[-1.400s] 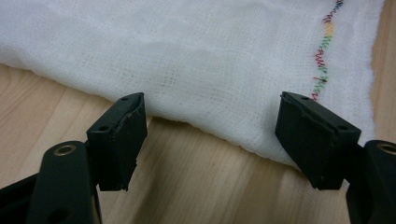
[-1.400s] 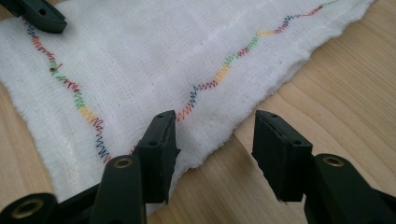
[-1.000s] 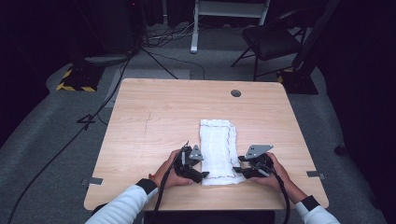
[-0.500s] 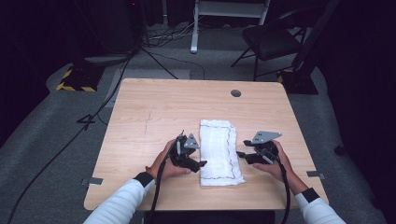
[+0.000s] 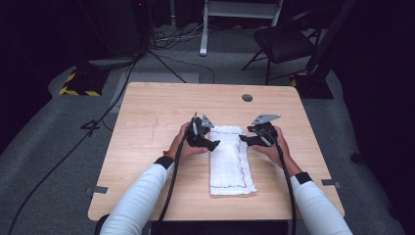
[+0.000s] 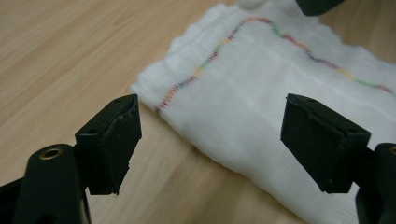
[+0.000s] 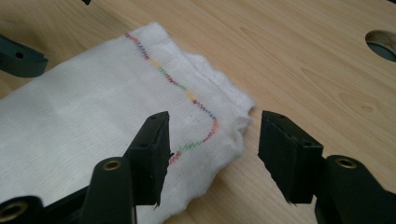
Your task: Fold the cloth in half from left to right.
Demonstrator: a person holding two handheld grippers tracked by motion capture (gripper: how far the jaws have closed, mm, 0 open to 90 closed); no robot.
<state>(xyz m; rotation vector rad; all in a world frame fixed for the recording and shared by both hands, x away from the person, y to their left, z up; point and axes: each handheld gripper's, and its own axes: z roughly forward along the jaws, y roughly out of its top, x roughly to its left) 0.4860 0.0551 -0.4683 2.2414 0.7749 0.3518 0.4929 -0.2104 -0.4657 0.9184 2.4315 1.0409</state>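
- Room: dark studio space with grey carpeted floor [image 5: 58, 147]; beyond the table's far edge stand a black folding chair [image 5: 284, 44] and a white metal stand [image 5: 240, 14]; loose cables [image 5: 176, 36] run across the floor.
- Yellow-and-black hazard-striped block [image 5: 78, 85]: on the floor, off the table's far left corner.
- Strips of grey tape [image 5: 99, 189]: on the floor beside the table's near left and near right corners.
- Table [image 5: 156, 103]: light wood-grain top, rectangular, with a round dark cable hole [image 5: 247, 97] near its far edge, right of centre.
- White cloth [image 5: 230, 161]: folded into a long strip, lying flat on the table just nearer than centre, long side running from near edge toward far edge; a wavy multicoloured stitched line [image 6: 219, 49] runs along it.
- Left gripper [image 5: 208, 142]: held in the person's left hand [image 5: 181, 144], at the cloth's far left corner; jaws wide apart, holding nothing, one jaw over bare wood and the other over the cloth in the left gripper view.
- Right gripper [image 5: 244, 139]: held in the right hand [image 5: 271, 147], at the cloth's far right corner; jaws apart, holding nothing, straddling the cloth's corner edge in the right gripper view.
- Sleeves [image 5: 142, 196]: white, with dark cuffs, entering from the table's near edge.
- Writing, brands, labels: none legible in any view.
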